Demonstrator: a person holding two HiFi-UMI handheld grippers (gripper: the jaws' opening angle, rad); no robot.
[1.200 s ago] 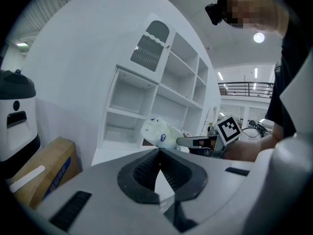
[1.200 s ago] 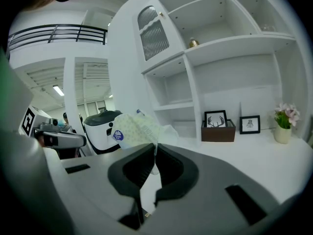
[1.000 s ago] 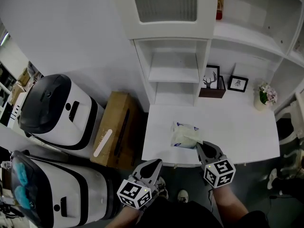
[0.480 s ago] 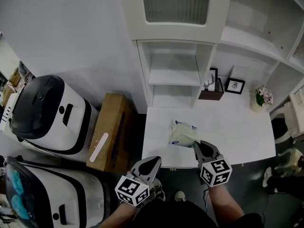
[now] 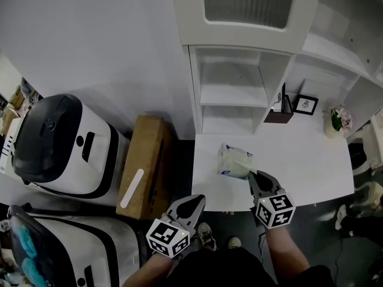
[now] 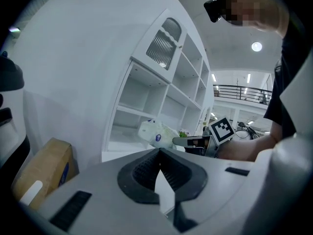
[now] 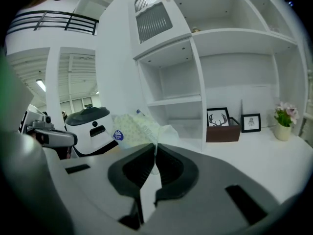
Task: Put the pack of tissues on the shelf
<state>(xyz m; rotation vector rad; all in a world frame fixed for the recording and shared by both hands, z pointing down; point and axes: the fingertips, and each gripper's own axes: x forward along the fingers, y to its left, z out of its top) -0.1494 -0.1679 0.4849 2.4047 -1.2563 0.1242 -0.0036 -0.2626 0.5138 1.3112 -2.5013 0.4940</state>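
The pack of tissues [image 5: 234,161], pale green with a blue round label, hangs just above the white desk [image 5: 311,160], in front of the shelf unit [image 5: 233,94]. My right gripper [image 5: 254,176] is shut on the pack's near edge; in the right gripper view the pack [image 7: 136,129] rises from between the closed jaws of that gripper [image 7: 155,150]. My left gripper [image 5: 192,204] hangs low, off the desk's left front corner, shut with nothing in it. From the left gripper view the pack [image 6: 157,133] shows beyond the closed left gripper [image 6: 159,153].
Framed pictures [image 5: 306,104] and a brown box [image 5: 279,113] stand at the back of the desk, a small flower pot [image 5: 337,122] at its right. A cardboard box [image 5: 145,163] lies left of the desk, beside two white-and-black machines [image 5: 60,145].
The right gripper has lifted the pack slightly and carried it towards the shelf unit. The head view has shifted, so the desk sits further right. The left gripper stays low.
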